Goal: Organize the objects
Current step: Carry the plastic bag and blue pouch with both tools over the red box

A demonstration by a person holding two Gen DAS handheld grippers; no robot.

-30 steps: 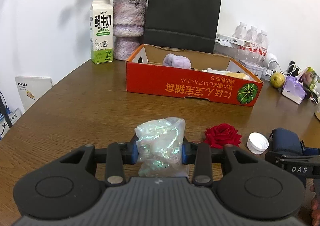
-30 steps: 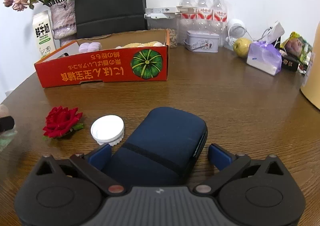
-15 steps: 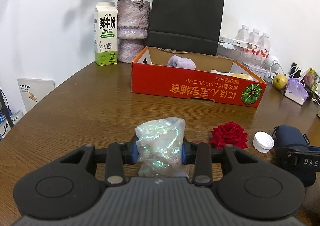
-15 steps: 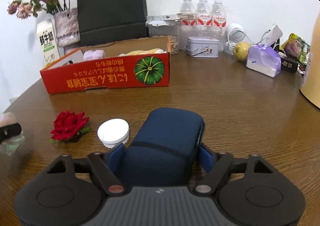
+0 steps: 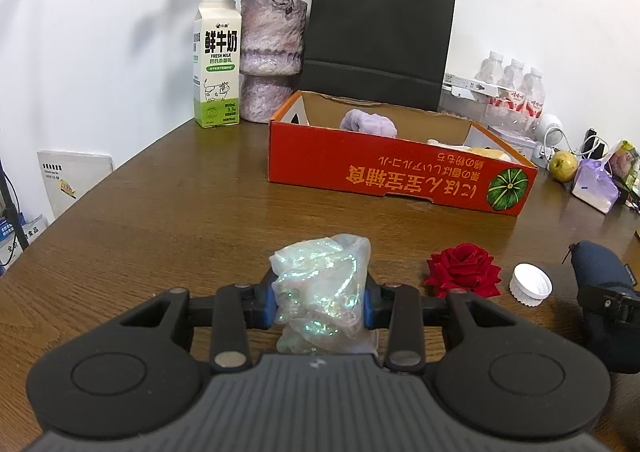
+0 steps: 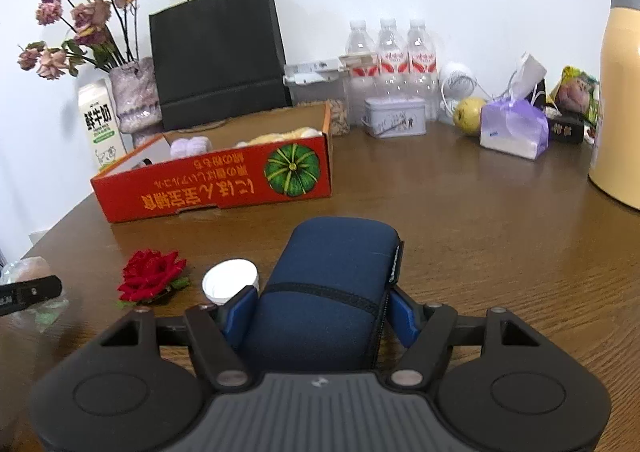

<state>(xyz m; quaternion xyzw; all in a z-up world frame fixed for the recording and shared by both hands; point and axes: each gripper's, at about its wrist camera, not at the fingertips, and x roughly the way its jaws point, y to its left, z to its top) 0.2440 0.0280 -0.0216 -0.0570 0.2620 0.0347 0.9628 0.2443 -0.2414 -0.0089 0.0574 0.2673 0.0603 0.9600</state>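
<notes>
Only at right: yellow jug [image 6: 618,91].

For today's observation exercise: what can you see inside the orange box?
Inside the orange box: a fluffy purple item toward its left end and something pale yellow toward its pumpkin end. The front wall hides the box floor and the lower parts of both, so anything lying flat there cannot be seen.

The milk carton [image 5: 216,63] reads "鲜牛奶", "FRESH MILK" and "3.3".
</notes>
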